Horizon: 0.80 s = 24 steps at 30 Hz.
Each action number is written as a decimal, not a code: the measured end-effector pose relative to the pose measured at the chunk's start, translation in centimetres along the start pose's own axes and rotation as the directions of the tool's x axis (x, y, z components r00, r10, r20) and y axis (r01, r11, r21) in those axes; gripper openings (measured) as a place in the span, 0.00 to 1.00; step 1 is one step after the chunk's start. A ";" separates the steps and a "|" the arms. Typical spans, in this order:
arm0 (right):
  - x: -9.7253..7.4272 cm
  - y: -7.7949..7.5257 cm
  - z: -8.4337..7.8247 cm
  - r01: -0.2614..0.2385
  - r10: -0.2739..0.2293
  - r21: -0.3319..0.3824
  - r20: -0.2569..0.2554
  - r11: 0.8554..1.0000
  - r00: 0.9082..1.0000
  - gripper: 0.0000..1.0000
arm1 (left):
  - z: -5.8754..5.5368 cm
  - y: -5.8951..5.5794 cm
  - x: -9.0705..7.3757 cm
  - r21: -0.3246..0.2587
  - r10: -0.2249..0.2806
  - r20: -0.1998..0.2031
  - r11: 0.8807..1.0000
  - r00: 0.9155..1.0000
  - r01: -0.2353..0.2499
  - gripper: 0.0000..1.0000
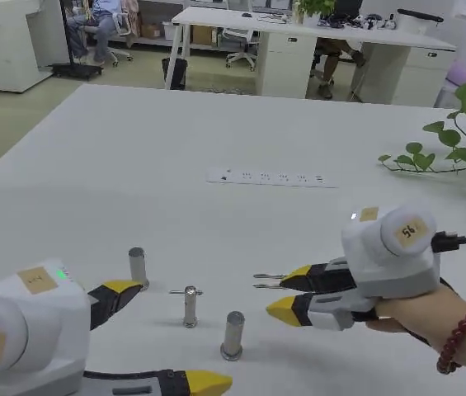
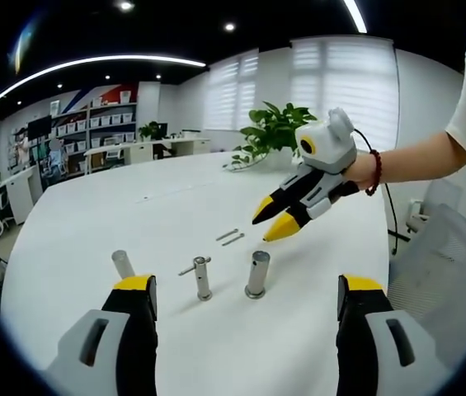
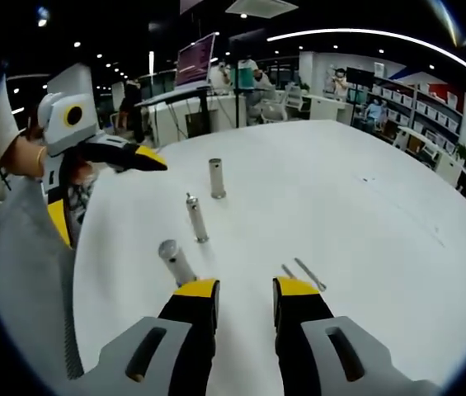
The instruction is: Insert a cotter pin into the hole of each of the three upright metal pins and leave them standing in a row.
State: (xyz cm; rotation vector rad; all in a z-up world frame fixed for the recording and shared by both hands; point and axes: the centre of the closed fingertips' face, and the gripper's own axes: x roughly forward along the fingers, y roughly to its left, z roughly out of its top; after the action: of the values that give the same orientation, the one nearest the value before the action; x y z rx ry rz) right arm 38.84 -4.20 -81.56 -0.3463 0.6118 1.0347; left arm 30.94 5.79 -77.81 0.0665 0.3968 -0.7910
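Left hand-held gripper [image 1: 165,334] sits low at the near left of the white worktop [image 1: 134,157], its two yellow-tipped jaws spread wide with nothing between them. Right hand-held gripper [image 1: 289,290] comes in from the right, carried by a hand [image 1: 414,318] with a red bead bracelet at the wrist. Its jaws stand only a narrow gap apart and grip nothing.

Three metal pins stand upright on the worktop in a slanted row between the two grippers: the far pin [image 1: 138,266], the middle pin [image 1: 190,309] and the near pin [image 1: 233,334]. One cotter pin [image 1: 185,291] sits crosswise through the top of the middle pin, while the other two pins have bare tops. Two loose cotter pins [image 1: 267,275] lie flat side by side on the worktop, just ahead of the right jaw tips.

Farther back lies one white power strip [image 1: 272,177], and at the right edge one leafy plant [image 1: 455,136].
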 end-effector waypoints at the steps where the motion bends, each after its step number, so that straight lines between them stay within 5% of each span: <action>1: 0.1 -0.2 -0.1 0.002 -0.002 0.003 -0.004 1.000 1.000 0.28 | 0.0 0.0 0.0 0.000 0.000 0.001 1.000 1.000 0.000 0.90; 14: 2.3 -3.7 -0.9 0.028 -0.031 -0.031 -0.107 0.999 0.994 0.21 | -0.1 0.6 -0.1 0.009 0.014 0.000 1.000 1.000 -0.014 0.84; 24: 3.6 -4.7 -2.1 0.009 -0.015 -0.041 -0.167 0.999 0.986 0.19 | -0.3 0.7 -0.1 0.006 0.012 -0.002 1.000 1.000 -0.012 0.79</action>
State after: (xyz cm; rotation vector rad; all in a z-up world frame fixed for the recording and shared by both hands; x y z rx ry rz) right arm 43.64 -5.14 -85.49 -0.4752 0.7399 1.0136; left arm 31.28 6.35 -78.11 0.0750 0.3952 -0.7807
